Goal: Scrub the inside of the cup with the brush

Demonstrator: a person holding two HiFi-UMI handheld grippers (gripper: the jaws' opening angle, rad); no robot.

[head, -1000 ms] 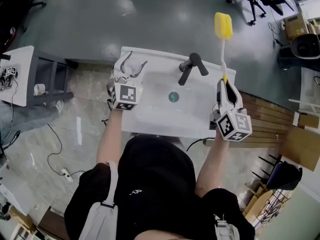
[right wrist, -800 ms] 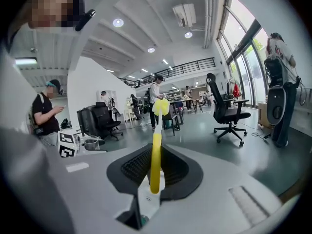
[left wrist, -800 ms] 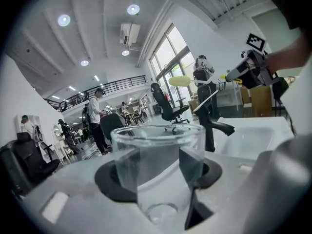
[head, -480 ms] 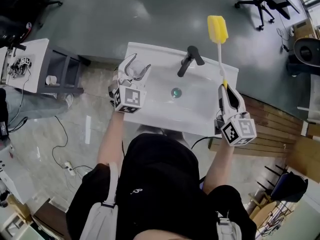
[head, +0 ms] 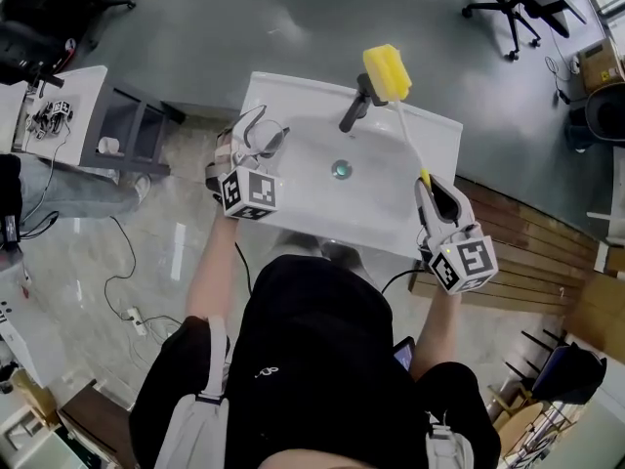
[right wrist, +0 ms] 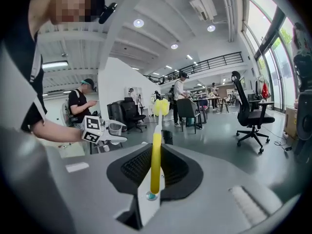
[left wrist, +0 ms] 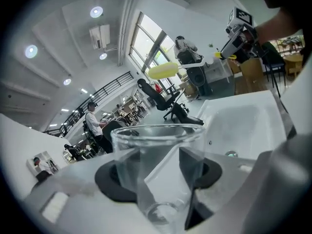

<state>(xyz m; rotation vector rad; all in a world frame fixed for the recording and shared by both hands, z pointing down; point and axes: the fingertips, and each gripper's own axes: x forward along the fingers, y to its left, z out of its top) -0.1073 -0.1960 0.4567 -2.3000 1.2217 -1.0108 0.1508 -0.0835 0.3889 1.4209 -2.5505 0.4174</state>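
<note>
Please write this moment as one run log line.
left gripper: shut on clear cup | right gripper: shut on yellow sponge brush | brush head: near faucet, outside cup | scrubbing: not begun

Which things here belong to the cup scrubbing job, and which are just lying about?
Job: clear cup in left gripper; yellow sponge brush in right gripper.
Lying about: sink, faucet, office chair, side table.

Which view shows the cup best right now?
The left gripper view: the clear cup fills it, clamped in the left claw. Head view shows it small; right gripper view, tiny and distant.
</note>
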